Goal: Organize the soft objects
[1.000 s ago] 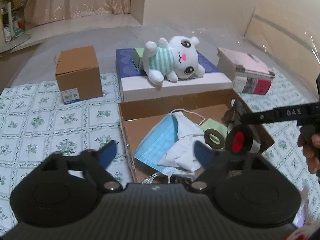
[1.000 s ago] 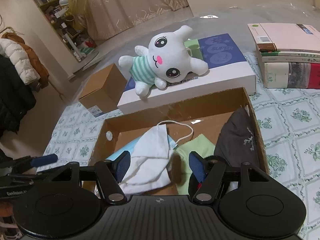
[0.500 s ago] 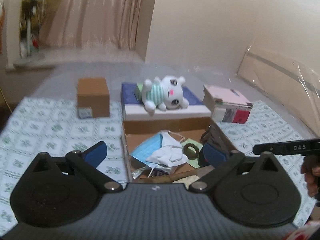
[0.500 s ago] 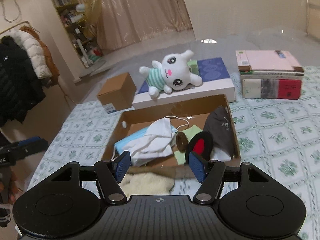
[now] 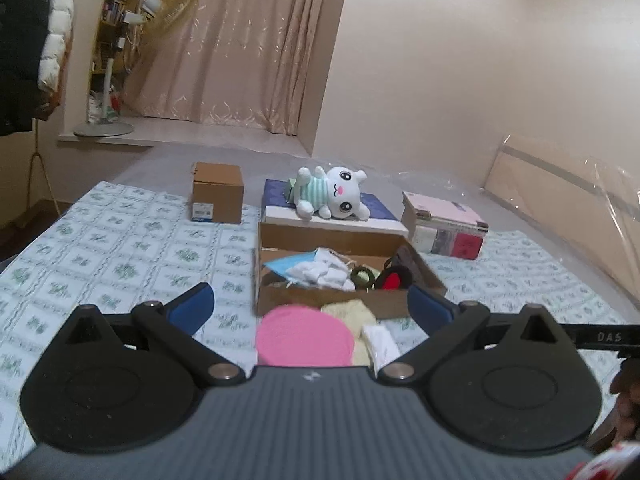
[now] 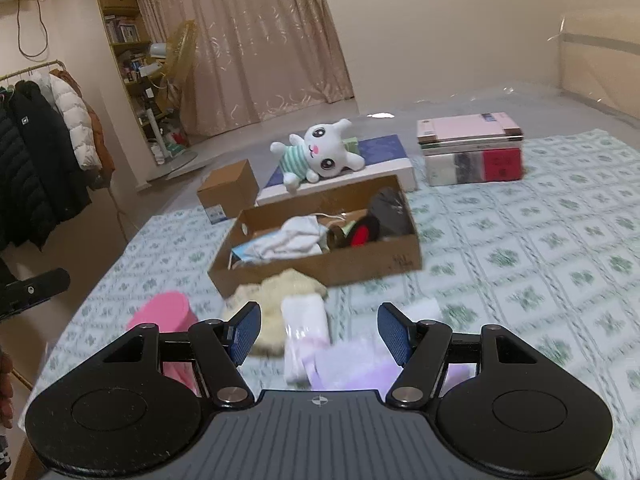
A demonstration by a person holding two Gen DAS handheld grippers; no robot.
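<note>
Open patterned bed cover (image 6: pixel 540 248) right of the cardboard box (image 6: pixel 376 266): clear passage. Left of it, bare cover up to the small carton (image 5: pixel 218 192). Near edge of the box blocked by pink item (image 5: pixel 304 336), cream fluffy cloth (image 6: pixel 276 292) and white packet (image 6: pixel 304 320). Behind, flat box with plush toy (image 5: pixel 332 196); book stack (image 6: pixel 472 154) far right.

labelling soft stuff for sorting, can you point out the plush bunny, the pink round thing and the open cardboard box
plush bunny (image 5: pixel 343 197), left wrist view, on its white face.
pink round thing (image 5: pixel 304 338), left wrist view, middle of its pink top.
open cardboard box (image 6: pixel 360 266), right wrist view, on its near outer wall.
</note>
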